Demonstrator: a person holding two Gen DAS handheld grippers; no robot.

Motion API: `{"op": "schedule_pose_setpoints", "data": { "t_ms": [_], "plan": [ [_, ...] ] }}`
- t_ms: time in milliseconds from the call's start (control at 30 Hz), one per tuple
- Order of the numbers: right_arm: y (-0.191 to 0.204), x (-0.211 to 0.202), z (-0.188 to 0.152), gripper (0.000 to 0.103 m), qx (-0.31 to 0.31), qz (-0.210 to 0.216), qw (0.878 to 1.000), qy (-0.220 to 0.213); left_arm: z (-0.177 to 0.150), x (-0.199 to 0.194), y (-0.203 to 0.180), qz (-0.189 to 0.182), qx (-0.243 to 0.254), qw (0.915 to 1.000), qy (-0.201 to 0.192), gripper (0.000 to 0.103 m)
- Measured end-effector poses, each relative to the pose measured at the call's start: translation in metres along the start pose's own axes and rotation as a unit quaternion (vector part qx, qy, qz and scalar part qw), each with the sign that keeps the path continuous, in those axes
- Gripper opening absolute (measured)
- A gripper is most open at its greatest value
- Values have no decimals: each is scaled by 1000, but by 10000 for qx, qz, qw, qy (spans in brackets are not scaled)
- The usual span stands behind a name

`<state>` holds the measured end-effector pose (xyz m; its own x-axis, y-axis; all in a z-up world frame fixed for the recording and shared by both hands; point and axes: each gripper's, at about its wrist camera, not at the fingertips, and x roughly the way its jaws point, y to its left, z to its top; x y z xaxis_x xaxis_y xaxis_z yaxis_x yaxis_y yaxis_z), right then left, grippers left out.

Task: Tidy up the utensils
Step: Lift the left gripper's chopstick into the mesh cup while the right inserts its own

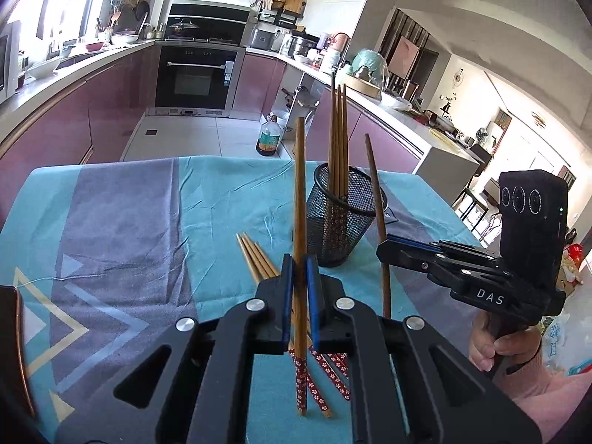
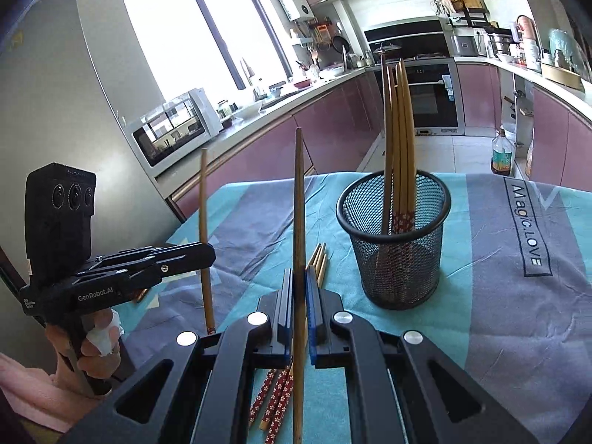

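My left gripper is shut on one wooden chopstick, held upright above the table. My right gripper is shut on another upright chopstick; it also shows in the left wrist view at the right, holding its chopstick. The left gripper shows in the right wrist view with its chopstick. A black mesh cup stands beyond both grippers with several chopsticks upright in it. More chopsticks lie flat on the cloth under the grippers.
The table wears a teal and grey cloth. A dark tray edge sits at the left. An oil bottle stands on the floor past the far edge. Kitchen counters and an oven lie beyond.
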<state>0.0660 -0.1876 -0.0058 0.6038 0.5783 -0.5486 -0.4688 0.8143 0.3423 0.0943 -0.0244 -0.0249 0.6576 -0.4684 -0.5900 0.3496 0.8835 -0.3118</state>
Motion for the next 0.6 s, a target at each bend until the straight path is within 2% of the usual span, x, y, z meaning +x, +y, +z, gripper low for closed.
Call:
{"op": "schedule_pose_setpoints", "data": {
  "t_ms": [333,600],
  "plan": [
    [-2,-22,12,5,-33,0,9993,-362,18,-27,-16,-253,104,9988,-398,8],
    [-2,-40,25,5,-146,-61,9979,-625,34,-31,-26,-270,227,9978,-559,8]
  ]
}}
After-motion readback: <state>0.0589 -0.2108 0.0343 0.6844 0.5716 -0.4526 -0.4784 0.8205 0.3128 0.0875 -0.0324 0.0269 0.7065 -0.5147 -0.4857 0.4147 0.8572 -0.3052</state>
